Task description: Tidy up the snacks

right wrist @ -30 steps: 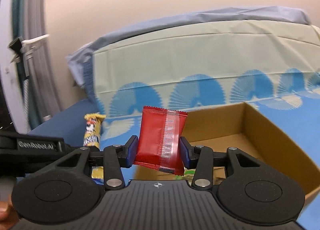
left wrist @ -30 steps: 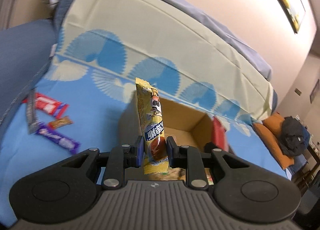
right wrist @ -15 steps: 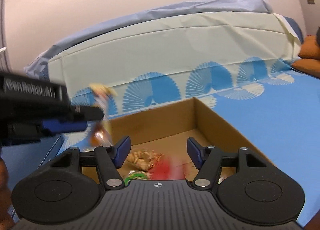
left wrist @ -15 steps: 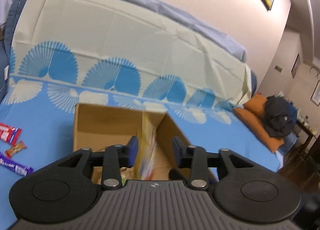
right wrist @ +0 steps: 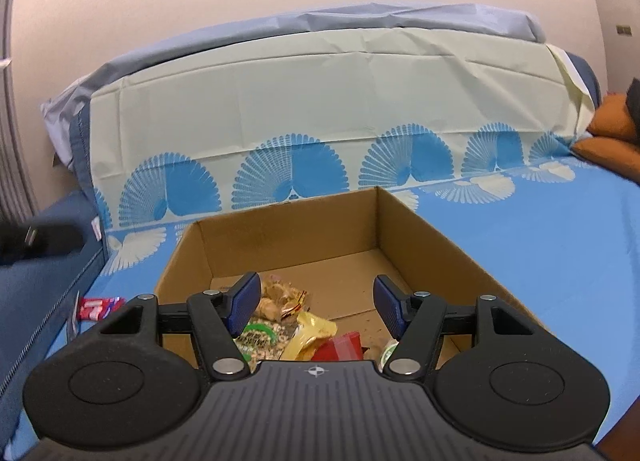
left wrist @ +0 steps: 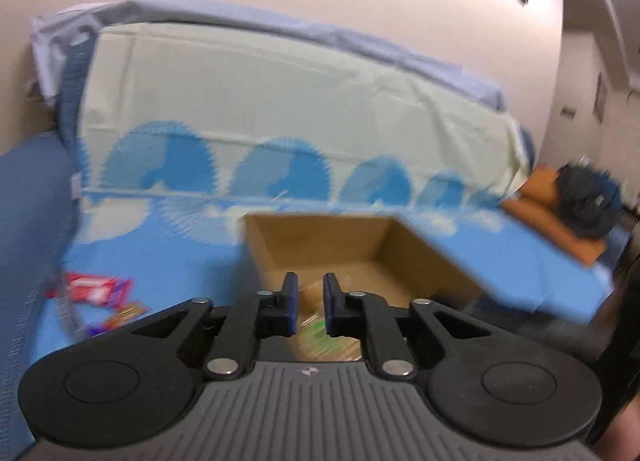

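Blue cloth with white fan prints (right wrist: 560,245) spread under everything. Open brown cardboard box (right wrist: 420,237) resting on it, holding the yellow snack packet (right wrist: 310,331), red foil packet (right wrist: 340,345), a clear bag of nuts (right wrist: 276,297). Loose red and purple candy bars (left wrist: 96,289) lying left of the box, blurred. Right tongs (right wrist: 316,303) spread wide, empty, above the box. Left tongs (left wrist: 310,295) narrowly parted, gripping nothing.

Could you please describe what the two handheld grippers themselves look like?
Both look alike. The left gripper and right gripper each have a grey ribbed body with a small round emblem, black linkage arms with silver rivets, two round black discs, and black fingers faced with blue pads. No cables or sleeves show.
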### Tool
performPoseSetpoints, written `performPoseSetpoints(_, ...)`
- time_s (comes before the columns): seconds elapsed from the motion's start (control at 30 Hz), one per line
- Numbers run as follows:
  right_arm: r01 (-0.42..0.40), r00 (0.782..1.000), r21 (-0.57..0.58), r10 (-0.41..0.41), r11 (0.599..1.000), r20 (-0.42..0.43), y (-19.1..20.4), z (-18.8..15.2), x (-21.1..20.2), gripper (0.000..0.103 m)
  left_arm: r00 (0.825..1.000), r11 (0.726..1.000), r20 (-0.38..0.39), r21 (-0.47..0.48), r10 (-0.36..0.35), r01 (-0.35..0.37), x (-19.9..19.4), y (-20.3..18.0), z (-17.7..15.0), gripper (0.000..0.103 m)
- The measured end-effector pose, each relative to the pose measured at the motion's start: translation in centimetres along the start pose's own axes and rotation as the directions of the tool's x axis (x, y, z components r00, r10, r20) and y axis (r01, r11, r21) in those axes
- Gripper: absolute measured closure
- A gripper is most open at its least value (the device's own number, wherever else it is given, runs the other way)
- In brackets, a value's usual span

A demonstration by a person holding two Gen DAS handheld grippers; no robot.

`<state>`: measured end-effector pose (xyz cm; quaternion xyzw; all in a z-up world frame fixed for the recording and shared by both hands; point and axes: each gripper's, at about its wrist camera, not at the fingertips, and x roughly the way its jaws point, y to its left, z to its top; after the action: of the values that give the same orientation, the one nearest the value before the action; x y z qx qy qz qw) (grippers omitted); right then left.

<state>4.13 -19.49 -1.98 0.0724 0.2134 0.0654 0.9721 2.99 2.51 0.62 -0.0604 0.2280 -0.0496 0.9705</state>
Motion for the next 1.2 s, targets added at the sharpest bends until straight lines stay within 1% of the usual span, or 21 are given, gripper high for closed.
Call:
performPoseSetpoints(0.13,-0.014,1.0,-0.054,0.014,0.998,0.008,1.6,-0.9,-0.8,0.04,0.995,0.997,-0.049,0.01,0.081,-0.081,-0.3,4.9,-2.8,0.09)
performPoseSetpoints(0.27,-0.029,0.999,-0.114,0.033,0.993,0.028,3.5,-1.8,-1.8,0.053,0.989,0.987,-0.05,0.079,0.142,-0.138,-0.4,8.7,-4.7,0.09)
performPoseSetpoints(0.3,-0.029,0.999,-0.132,0.034,0.991,0.035,4.0,-2.0,-2.0,0.054,0.987,0.984,-0.047,0.096,0.156,-0.151,-0.2,9.5,-5.4,0.09)
performPoseSetpoints(0.33,-0.031,0.999,-0.147,0.037,0.989,0.038,4.5,-2.3,-2.2,0.059,0.984,0.98,-0.047,0.114,0.17,-0.164,-0.3,10.2,-6.4,0.09)
performPoseSetpoints(0.37,-0.035,0.998,-0.161,0.042,0.986,0.041,5.0,-2.6,-2.3,0.062,0.98,0.977,-0.068,0.108,0.189,-0.181,0.2,10.9,-7.2,0.09)
performPoseSetpoints(0.4,-0.039,0.998,-0.172,0.047,0.984,0.043,5.4,-2.8,-2.4,0.063,0.976,0.979,-0.094,0.07,0.196,-0.19,0.5,11.7,-7.3,0.091)
performPoseSetpoints(0.47,-0.054,0.997,-0.197,0.065,0.979,0.051,6.3,-3.2,-2.7,0.066,0.98,0.981,-0.05,0.014,0.194,-0.194,0.0,12.5,-7.2,0.09)
performPoseSetpoints(0.53,-0.068,0.994,-0.225,0.086,0.972,0.068,7.3,-3.5,-3.1,0.066,0.98,0.981,-0.051,-0.015,0.193,-0.194,0.1,13.1,-7.3,0.09)
performPoseSetpoints(0.6,-0.079,0.991,-0.255,0.103,0.964,0.084,8.3,-3.8,-3.3,0.071,0.982,0.982,-0.048,-0.036,0.184,-0.185,0.1,13.6,-7.4,0.09)
performPoseSetpoints(0.67,-0.101,0.988,-0.264,0.129,0.959,0.091,9.2,-4.0,-3.6,0.081,0.985,0.983,-0.034,-0.064,0.169,-0.171,-0.1,14.1,-7.2,0.09)
performPoseSetpoints(0.73,-0.131,0.982,-0.279,0.163,0.951,0.097,10.0,-4.0,-3.8,0.087,0.986,0.981,-0.028,-0.101,0.165,-0.167,-0.1,14.6,-7.1,0.09)
performPoseSetpoints(0.83,-0.184,0.97,-0.287,0.22,0.94,0.099,11.4,-3.3,-3.9,0.088,0.985,0.974,-0.026,-0.152,0.168,-0.17,0.4,15.2,-6.8,0.09)
performPoseSetpoints(0.9,-0.235,0.964,-0.269,0.26,0.934,0.062,12.2,-2.5,-3.3,0.088,0.986,0.972,-0.026,-0.166,0.165,-0.167,0.8,15.4,-6.8,0.09)
performPoseSetpoints(1.0,-0.339,0.941,-0.193,0.336,0.921,-0.051,13.7,-0.8,-1.2,0.088,0.985,0.969,-0.021,-0.177,0.172,-0.173,1.6,15.6,-6.7,0.09)
performPoseSetpoints(1.07,-0.386,0.917,-0.122,0.366,0.914,-0.157,15.3,0.4,1.2,0.088,0.98,0.962,-0.017,-0.191,0.196,-0.195,2.0,15.9,-6.7,0.09)
performPoseSetpoints(1.13,-0.393,0.9,-0.04,0.375,0.919,-0.22,17.0,1.2,3.6,0.086,0.974,0.949,-0.018,-0.221,0.227,-0.225,2.2,16.5,-6.8,0.09)
performPoseSetpoints(1.2,-0.404,0.866,0.056,0.402,0.913,-0.298,18.8,1.9,6.9,0.085,0.969,0.933,-0.03,-0.267,0.244,-0.243,2.4,17.4,-6.9,0.09)
